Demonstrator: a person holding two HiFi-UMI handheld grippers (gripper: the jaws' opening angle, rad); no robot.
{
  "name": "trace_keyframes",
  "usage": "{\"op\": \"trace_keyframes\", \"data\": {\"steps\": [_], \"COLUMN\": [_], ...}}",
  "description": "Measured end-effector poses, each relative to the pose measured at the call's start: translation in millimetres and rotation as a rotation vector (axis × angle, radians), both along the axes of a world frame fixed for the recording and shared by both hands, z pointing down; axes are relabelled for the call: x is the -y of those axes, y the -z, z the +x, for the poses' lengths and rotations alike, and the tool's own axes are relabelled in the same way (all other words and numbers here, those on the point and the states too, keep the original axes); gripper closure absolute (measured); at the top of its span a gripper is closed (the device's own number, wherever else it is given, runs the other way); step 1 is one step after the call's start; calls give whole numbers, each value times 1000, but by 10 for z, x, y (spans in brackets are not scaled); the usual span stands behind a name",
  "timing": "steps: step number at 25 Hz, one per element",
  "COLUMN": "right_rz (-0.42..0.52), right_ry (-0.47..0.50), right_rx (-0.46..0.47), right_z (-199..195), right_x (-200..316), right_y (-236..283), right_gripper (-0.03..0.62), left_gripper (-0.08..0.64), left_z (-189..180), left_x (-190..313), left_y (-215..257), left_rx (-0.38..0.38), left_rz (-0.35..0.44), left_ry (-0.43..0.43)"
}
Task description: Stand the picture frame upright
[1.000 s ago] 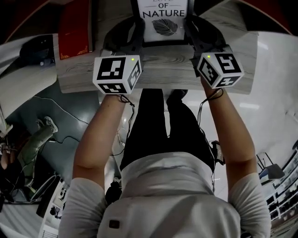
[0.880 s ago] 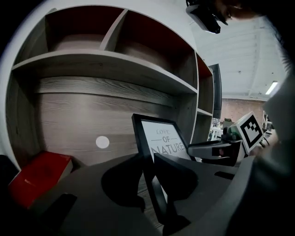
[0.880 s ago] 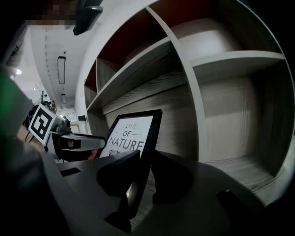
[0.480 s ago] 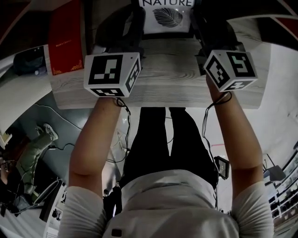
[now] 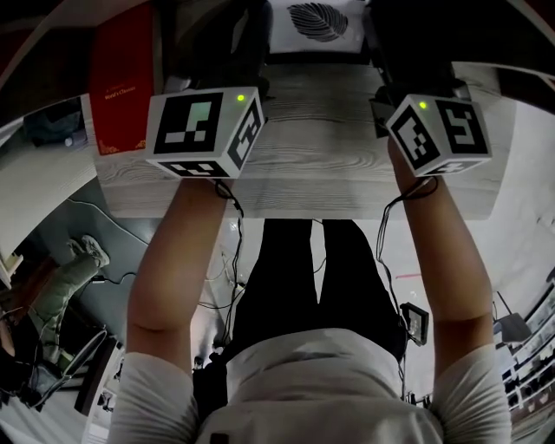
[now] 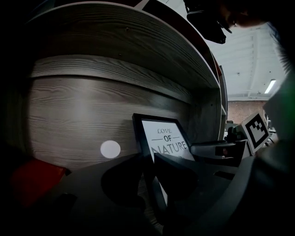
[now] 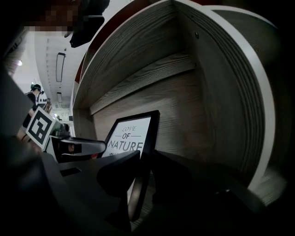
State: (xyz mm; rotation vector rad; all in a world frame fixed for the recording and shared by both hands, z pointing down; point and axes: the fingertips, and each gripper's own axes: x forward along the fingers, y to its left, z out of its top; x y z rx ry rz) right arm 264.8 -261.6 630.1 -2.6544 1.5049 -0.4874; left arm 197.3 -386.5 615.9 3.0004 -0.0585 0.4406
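The picture frame sits at the top centre of the head view, at the back of a grey shelf. It is in portrait format. In both gripper views its long side runs up and down, and it stands close to upright with the top leaning slightly away. Its printed face is turned towards the person. The frame is a flat rectangle with a thin, smooth black border and square corners. It surrounds a white sheet that reads "LOVE OF NATURE" in dark capitals, with a dark leaf drawn below the words. The left tongs are closed on the border at the edge of the frame nearest that camera, one dark, rounded jaw in front of it and one behind. The right tongs are clamped on the opposite edge in the same way. The tongs hide the frame's lower edge, so I cannot tell whether it rests on the shelf. The shelf board has a pale grey wood-grain surface with fine streaks. The back panel just behind the frame has the same finish, and so does the board overhead. A flat red book with small gold lettering lies at the upper left of the head view, well apart from the frame.
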Motion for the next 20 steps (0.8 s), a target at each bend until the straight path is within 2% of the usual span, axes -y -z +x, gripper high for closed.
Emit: {"op": "trace_keyframes", "data": {"steps": [9,14,20], "right_rz": [-7,-10,-18], "right_ry": [-14,-41,-23], "right_rx": [6,25,33], "right_z": [99,226,328], "right_x": [53,53,195], "right_y": [-40,-80,-132], "right_gripper": [505,503,489], "left_gripper": [466,460,451], "left_z": [165,274,390], "left_x": [72,44,165], "left_y": [-32,-55,-132], "left_rx": [-12,1,19], "left_rz": [-43,-63,-67], "left_ry": [7,-11,-14]}}
